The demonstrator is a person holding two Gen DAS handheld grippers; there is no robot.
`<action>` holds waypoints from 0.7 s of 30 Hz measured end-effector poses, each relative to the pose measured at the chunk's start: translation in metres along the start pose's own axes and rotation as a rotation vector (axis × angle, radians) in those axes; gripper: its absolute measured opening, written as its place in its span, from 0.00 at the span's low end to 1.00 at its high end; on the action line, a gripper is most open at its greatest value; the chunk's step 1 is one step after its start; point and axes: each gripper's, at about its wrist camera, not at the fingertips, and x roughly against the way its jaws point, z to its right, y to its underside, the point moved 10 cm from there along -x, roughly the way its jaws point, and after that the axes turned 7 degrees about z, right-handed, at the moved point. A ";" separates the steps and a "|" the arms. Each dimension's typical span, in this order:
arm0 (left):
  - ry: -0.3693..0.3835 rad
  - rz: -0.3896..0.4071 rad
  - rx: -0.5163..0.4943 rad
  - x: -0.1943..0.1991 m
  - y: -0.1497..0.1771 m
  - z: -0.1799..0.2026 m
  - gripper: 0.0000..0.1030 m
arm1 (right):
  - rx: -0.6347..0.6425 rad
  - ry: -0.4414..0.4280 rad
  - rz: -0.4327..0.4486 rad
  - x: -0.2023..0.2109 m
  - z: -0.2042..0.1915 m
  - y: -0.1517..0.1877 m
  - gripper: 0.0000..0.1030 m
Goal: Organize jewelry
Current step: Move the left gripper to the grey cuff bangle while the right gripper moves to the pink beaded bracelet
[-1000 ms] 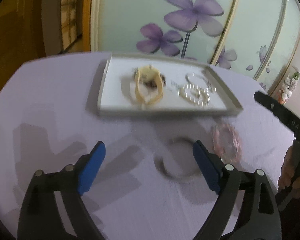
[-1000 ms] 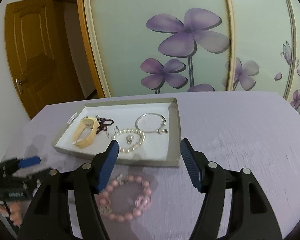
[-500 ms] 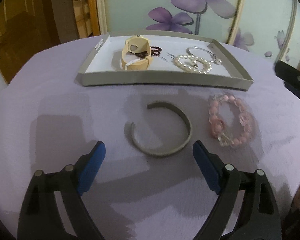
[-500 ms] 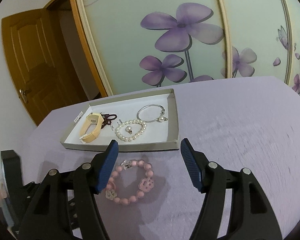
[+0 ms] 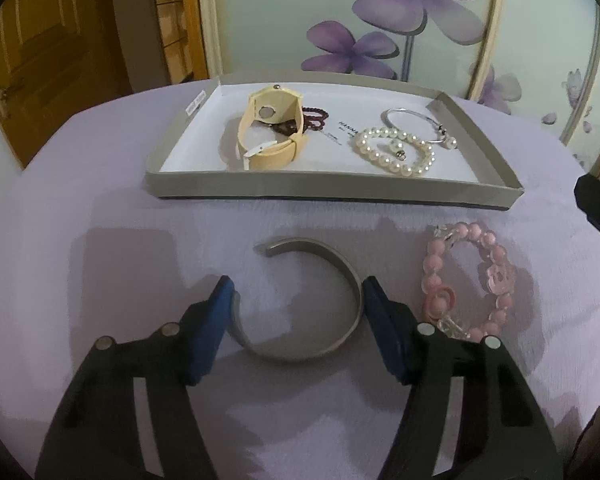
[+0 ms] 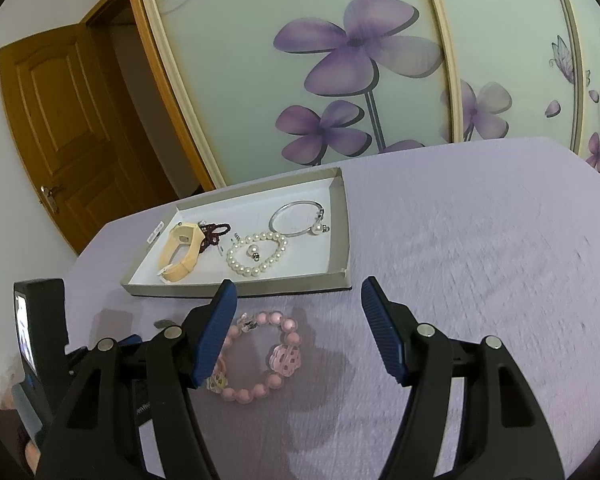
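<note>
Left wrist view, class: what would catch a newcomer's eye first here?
The open left tongs straddle a grey metal cuff on the lilac cloth. Right of it lies a pink bead bracelet. Behind both, the shallow grey tray holds a cream watch and a pearl bracelet.

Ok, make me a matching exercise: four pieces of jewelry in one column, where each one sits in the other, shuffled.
Things:
1. silver cuff bangle
2. pink bead bracelet
3. pearl bracelet
4. beige watch

Places:
A. in the tray, left part
B. on the purple cloth, between the fingers of the left hand-held gripper
C. in the tray, right of the middle
D. on the purple cloth, right of the cuff, outside the tray

Pairs: 1-B, 2-D, 3-C, 4-A
</note>
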 end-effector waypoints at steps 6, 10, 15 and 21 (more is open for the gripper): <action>0.049 0.010 -0.002 0.004 0.001 -0.014 0.63 | 0.017 0.001 -0.013 0.003 -0.004 0.006 0.64; 0.041 0.015 0.015 0.008 0.003 -0.036 0.63 | 0.033 -0.003 -0.037 0.003 -0.007 0.014 0.64; 0.003 0.036 0.029 0.014 0.001 -0.071 0.63 | 0.071 -0.011 -0.085 -0.002 -0.020 0.033 0.67; -0.035 0.087 0.041 0.024 -0.014 -0.106 0.63 | 0.096 -0.004 -0.113 -0.007 -0.031 0.044 0.68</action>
